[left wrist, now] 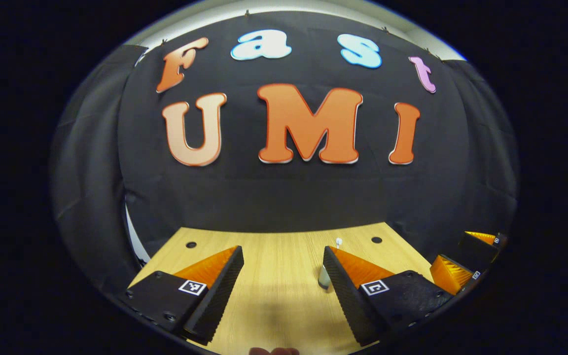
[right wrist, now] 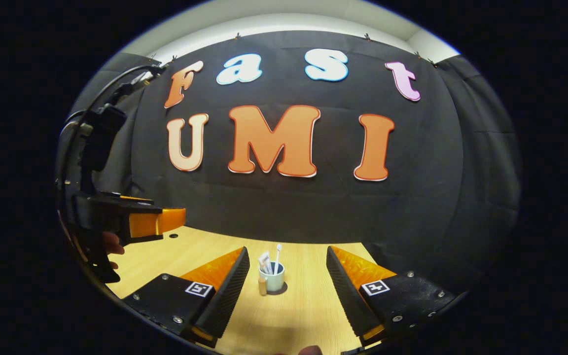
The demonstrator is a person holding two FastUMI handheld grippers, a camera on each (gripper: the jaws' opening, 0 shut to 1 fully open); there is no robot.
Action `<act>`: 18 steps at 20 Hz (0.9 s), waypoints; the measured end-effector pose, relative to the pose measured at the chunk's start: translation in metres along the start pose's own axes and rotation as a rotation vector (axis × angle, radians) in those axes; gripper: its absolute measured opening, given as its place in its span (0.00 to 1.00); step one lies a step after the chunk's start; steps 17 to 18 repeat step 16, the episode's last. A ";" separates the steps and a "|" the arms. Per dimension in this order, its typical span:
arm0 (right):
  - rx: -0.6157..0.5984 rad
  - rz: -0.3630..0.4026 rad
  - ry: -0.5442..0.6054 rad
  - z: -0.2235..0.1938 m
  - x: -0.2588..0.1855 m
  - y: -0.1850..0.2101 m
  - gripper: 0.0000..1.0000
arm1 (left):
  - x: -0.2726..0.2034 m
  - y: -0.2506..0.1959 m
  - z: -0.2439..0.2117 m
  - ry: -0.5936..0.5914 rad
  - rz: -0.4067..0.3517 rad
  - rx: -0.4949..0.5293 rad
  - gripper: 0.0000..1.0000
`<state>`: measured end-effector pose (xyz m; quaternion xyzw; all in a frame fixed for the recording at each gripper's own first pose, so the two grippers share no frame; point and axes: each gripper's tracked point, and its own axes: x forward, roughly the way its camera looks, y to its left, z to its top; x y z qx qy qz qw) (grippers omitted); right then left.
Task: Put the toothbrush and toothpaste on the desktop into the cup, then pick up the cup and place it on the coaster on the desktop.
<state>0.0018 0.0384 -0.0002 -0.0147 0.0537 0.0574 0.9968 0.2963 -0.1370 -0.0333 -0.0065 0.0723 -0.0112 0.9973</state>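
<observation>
Both grippers wide open, empty; cup (right wrist: 273,279) w/ toothbrush (right wrist: 277,255), toothpaste (right wrist: 265,262) inside.

Pale mint cup (right wrist: 274,281); white toothbrush (right wrist: 278,256); light wood-grain desktop (right wrist: 294,315); black cloth wall (right wrist: 284,212).

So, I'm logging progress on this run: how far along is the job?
Toothbrush and toothpaste already stand in the cup. Both the right gripper and left gripper are open, holding nothing. Whether the cup rests on the coaster can't be told.
</observation>
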 end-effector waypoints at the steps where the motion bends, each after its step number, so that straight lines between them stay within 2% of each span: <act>1: 0.002 0.005 -0.012 0.004 -0.002 0.003 0.94 | -0.003 -0.001 -0.002 -0.039 0.002 0.000 0.98; 5: 0.000 0.012 -0.033 0.012 -0.006 0.017 0.94 | -0.017 0.004 0.011 -0.136 -0.017 -0.014 0.97; 8: 0.013 0.010 -0.013 0.004 -0.009 0.024 0.94 | -0.016 0.004 0.008 -0.137 -0.005 -0.007 0.98; 11: 0.022 0.008 -0.003 0.001 -0.011 0.029 0.94 | -0.017 0.009 0.005 -0.117 -0.005 -0.041 0.98; 18: 0.022 -0.019 -0.019 0.007 -0.013 0.025 0.94 | -0.019 0.008 0.008 -0.128 0.003 -0.020 0.98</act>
